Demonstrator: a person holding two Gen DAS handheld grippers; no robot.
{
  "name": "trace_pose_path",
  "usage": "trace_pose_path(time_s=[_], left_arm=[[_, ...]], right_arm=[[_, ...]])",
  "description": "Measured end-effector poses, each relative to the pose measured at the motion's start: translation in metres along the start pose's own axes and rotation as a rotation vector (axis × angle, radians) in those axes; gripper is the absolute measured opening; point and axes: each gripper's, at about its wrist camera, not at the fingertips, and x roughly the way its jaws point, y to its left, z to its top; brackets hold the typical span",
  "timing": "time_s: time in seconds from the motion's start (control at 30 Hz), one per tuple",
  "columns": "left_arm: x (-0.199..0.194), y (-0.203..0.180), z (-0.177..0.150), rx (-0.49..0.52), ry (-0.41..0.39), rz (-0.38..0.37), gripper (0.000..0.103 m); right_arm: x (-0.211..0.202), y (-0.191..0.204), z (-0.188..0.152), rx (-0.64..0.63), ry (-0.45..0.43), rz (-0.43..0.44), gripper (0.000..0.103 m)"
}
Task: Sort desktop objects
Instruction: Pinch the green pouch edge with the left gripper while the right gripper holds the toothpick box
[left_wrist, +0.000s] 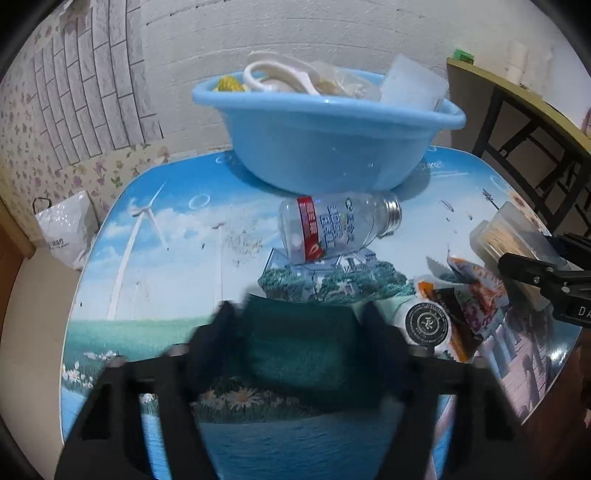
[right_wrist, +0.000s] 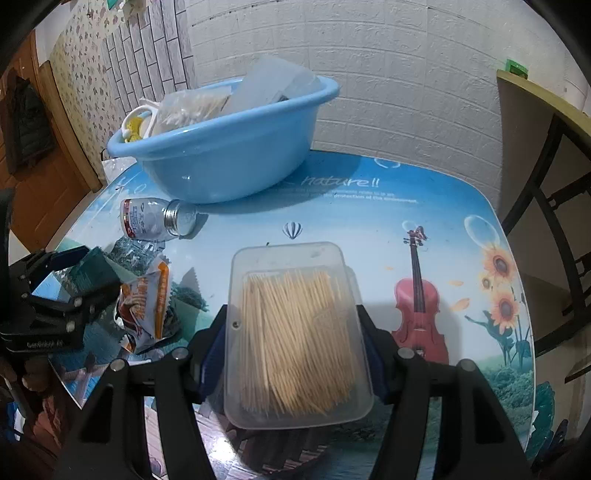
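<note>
My left gripper (left_wrist: 301, 317) is shut on a dark green sponge (left_wrist: 299, 343), held just above the table; it also shows in the right wrist view (right_wrist: 94, 275). My right gripper (right_wrist: 291, 317) is shut on a clear plastic toothpick box (right_wrist: 295, 332), which also shows in the left wrist view (left_wrist: 509, 236). A blue basin (left_wrist: 325, 140) at the back holds several items; it shows in the right wrist view too (right_wrist: 229, 147). A clear bottle (left_wrist: 336, 227) lies on its side in front of it.
An orange snack packet (right_wrist: 147, 302) and a small round-lidded white container (left_wrist: 424, 325) lie between the grippers. The table (right_wrist: 369, 221) has a printed scenery top. A dark-framed table (left_wrist: 524, 122) stands to the right. A white bag (left_wrist: 64, 229) sits on the floor at left.
</note>
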Motion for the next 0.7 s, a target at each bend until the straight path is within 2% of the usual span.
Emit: trace_pose_path(time_s=[0.07, 0.1, 0.33, 0.4, 0.5, 0.7], left_arm=[[-0.001, 0.0, 0.0, 0.001, -0.005, 0.003, 0.048], [-0.002, 0.0, -0.002, 0.001, -0.008, 0.003, 0.041], [-0.009, 0.002, -0.003, -0.003, -0.01, 0.001, 0.033], [-0.014, 0.004, -0.001, -0.008, -0.024, 0.004, 0.019], [-0.023, 0.009, 0.006, -0.029, -0.045, 0.004, 0.013], [-0.035, 0.019, 0.017, -0.074, -0.061, -0.021, 0.009]], right_arm=[[0.0, 0.0, 0.0, -0.001, -0.004, -0.001, 0.062], [0.0, 0.0, 0.0, -0.001, -0.004, -0.003, 0.062], [-0.003, -0.001, 0.002, 0.004, -0.014, -0.01, 0.062], [-0.006, -0.001, 0.003, 0.002, -0.021, -0.011, 0.062], [-0.009, -0.001, 0.005, -0.002, -0.033, -0.013, 0.062], [-0.015, -0.002, 0.01, -0.002, -0.053, -0.005, 0.062]])
